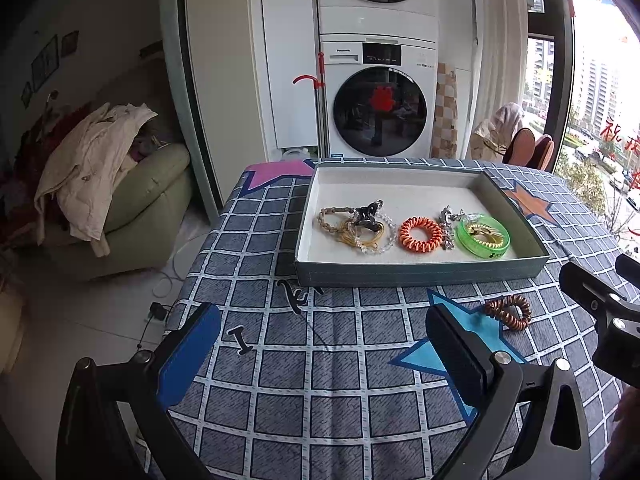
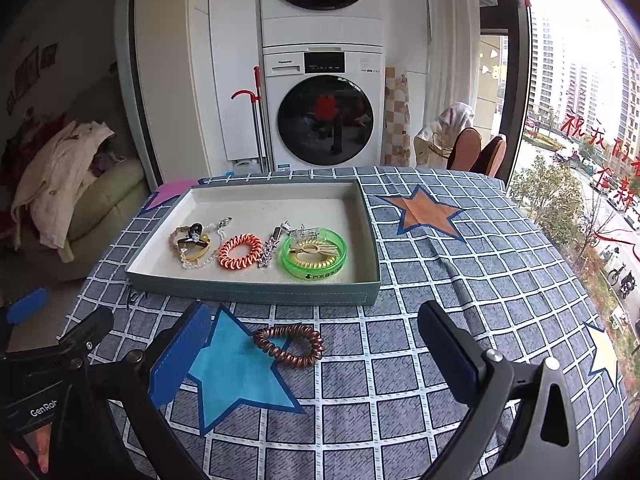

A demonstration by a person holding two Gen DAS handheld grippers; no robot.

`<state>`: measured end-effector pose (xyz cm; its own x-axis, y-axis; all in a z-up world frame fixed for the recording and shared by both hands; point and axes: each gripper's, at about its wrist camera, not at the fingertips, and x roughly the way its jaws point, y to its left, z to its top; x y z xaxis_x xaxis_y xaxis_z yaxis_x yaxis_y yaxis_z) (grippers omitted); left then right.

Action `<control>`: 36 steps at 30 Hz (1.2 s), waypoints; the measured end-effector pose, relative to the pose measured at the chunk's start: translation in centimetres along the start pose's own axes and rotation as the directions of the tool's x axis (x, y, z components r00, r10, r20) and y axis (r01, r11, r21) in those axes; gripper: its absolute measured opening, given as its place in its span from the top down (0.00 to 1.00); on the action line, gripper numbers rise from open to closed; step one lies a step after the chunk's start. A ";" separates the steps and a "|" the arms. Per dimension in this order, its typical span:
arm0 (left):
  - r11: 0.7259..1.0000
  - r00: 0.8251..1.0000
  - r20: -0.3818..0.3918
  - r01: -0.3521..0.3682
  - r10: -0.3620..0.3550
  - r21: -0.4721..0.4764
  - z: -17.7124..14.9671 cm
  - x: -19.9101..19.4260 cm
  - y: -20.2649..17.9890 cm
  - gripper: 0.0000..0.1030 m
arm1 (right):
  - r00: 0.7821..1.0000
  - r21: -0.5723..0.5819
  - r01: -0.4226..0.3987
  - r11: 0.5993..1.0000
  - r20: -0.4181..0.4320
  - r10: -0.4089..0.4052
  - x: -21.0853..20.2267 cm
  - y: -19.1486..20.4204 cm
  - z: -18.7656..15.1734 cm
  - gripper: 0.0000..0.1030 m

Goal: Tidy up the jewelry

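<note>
Copper-brown in colour, the spiral coil bracelet (image 2: 289, 345) lies flat on the checked tablecloth (image 2: 460, 320), outside the tray (image 2: 252, 292) and just in front of its near wall. It partly overlaps the tip of a blue star (image 2: 236, 372) printed on the cloth.

The right gripper (image 2: 316, 352) sits low over the cloth with its jaws spread wide. The bracelet lies between the two fingers, nearer the left one, and touches neither. Nothing is held.

The left gripper (image 1: 324, 344) is also spread wide and holds nothing. It hovers over bare cloth to the left of the bracelet, which appears in its view beyond the right finger (image 1: 456, 344).

The tray is a shallow grey-green rectangle with a pale lining. Its contents sit in a row along the near half:
- A tangled cluster (image 2: 192, 242) of gold, clear-bead and dark pieces at the left.
- An orange spiral coil (image 2: 240, 256) beside it.
- A silver chain (image 2: 272, 248) between the orange coil and the green bangle.
- A translucent green bangle (image 2: 314, 258) at the right, with a yellow coil (image 2: 312, 252) inside its ring.

Stacked white washing machines (image 2: 324, 112) stand behind the table.
</note>
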<state>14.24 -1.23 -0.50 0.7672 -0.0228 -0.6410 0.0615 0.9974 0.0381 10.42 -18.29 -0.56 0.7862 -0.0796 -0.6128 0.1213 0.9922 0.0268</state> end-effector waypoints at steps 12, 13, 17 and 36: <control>1.000 1.000 -0.012 -0.011 0.011 0.003 0.1 0.0 0.1 0.00 | 1.000 0.005 0.000 1.000 -0.002 0.000 0.0 -0.2 0.0 0.00; 1.000 1.000 -0.012 -0.011 0.011 0.003 0.1 0.0 0.1 0.00 | 1.000 0.006 0.001 1.000 -0.002 -0.001 0.0 -0.1 0.0 0.00; 1.000 1.000 -0.013 -0.010 0.010 0.000 0.1 0.0 0.0 0.00 | 1.000 0.006 -0.001 1.000 -0.002 0.001 0.0 -0.1 0.0 0.00; 1.000 1.000 -0.016 -0.011 0.011 0.003 0.0 0.1 0.1 0.00 | 1.000 0.009 -0.004 1.000 -0.005 0.004 0.0 0.1 0.1 0.00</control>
<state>14.32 -1.15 -0.52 0.7576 -0.0106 -0.6526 0.0547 0.9974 0.0474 10.50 -18.17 -0.49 0.7839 -0.0748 -0.6164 0.1235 0.9917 0.0368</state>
